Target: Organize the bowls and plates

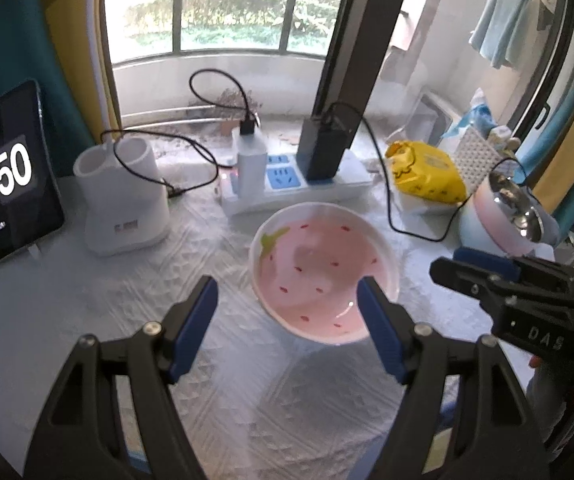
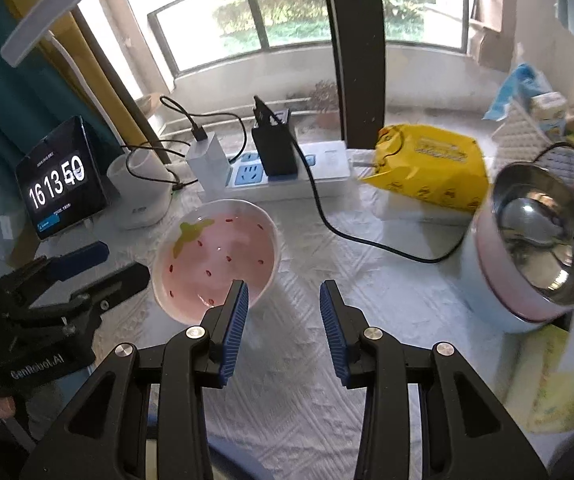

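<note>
Currently the left gripper [image 1: 287, 300] has its blue-padded fingers [image 1: 197, 320] spread wide with nothing pinched; its right pad overlaps the near rim of the pink strawberry-pattern bowl [image 1: 319, 268], and contact cannot be confirmed. The right gripper [image 2: 283, 304] has its fingers [image 2: 235, 320] partly spread and grips nothing; its left pad sits over the same bowl's near rim, the right pad over bare cloth. The bowl stands upright on the white textured table cloth [image 2: 387, 280] near the middle of the table, just in front of the white power strip [image 1: 339, 184] along the far edge. A stainless-lined pink bowl [image 2: 539, 240] stands tilted toward the right edge, well apart from the pink bowl. A yellow packet [image 2: 431, 168] lies behind it, a white holder [image 1: 123, 200] and clock tablet [image 1: 3, 184] occupy the far left corner
</note>
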Available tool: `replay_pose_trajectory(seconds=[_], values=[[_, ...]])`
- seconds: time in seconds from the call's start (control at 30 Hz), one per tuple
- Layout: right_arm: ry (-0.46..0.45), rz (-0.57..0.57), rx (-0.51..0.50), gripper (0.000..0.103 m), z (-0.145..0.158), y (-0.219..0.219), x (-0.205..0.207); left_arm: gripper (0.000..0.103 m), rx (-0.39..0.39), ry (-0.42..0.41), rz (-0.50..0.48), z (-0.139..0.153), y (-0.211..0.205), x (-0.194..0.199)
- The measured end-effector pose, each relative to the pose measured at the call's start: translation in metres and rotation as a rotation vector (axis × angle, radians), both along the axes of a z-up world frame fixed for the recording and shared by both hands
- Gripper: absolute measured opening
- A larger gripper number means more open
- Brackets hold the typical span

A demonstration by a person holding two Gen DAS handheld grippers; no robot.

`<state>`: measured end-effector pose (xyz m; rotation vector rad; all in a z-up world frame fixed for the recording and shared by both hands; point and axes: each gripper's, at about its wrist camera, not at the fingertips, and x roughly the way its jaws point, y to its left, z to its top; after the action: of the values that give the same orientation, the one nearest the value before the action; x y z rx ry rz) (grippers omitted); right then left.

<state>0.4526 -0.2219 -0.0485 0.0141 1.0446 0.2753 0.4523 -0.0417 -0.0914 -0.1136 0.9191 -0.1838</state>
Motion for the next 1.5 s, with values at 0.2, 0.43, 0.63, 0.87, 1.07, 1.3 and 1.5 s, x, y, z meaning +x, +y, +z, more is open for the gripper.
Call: replay_pose_trajectory(seconds=[0.2, 0.43, 0.63, 0.87, 1.07, 1.3, 1.5], values=[[0.072, 0.012, 0.020, 0.039, -0.020, 0.006, 0.021, 0.073, -0.015, 0.083, 0.002, -0.024, 0.002, 0.019], [0.211, 0.027, 0.048, 0.039, -0.048, 0.012, 0.047, 0.069, 0.018, 0.129, 0.001, -0.043, -0.004, 0.031], [0.293, 0.053, 0.049, 0.039, -0.065, 0.019, 0.059, 0.043, 0.019, 0.187, -0.005, -0.058, -0.006, 0.038], [0.357, 0.073, 0.060, 0.023, -0.083, 0.025, 0.072, 0.026, 0.011, 0.186, -0.017, -0.061, -0.010, 0.042], [0.298, 0.062, 0.033, 0.009, -0.079, 0.020, 0.070, 0.020, 0.018, 0.172, -0.022, -0.058, -0.011, 0.041], [0.216, 0.053, 0.010, 0.007, -0.058, 0.018, 0.058, 0.019, 0.017, 0.113, -0.021, -0.037, -0.008, 0.028], [0.140, 0.039, 0.014, 0.007, -0.031, 0.018, 0.037, 0.019, 0.010, 0.053, -0.026, -0.013, -0.007, 0.011]])
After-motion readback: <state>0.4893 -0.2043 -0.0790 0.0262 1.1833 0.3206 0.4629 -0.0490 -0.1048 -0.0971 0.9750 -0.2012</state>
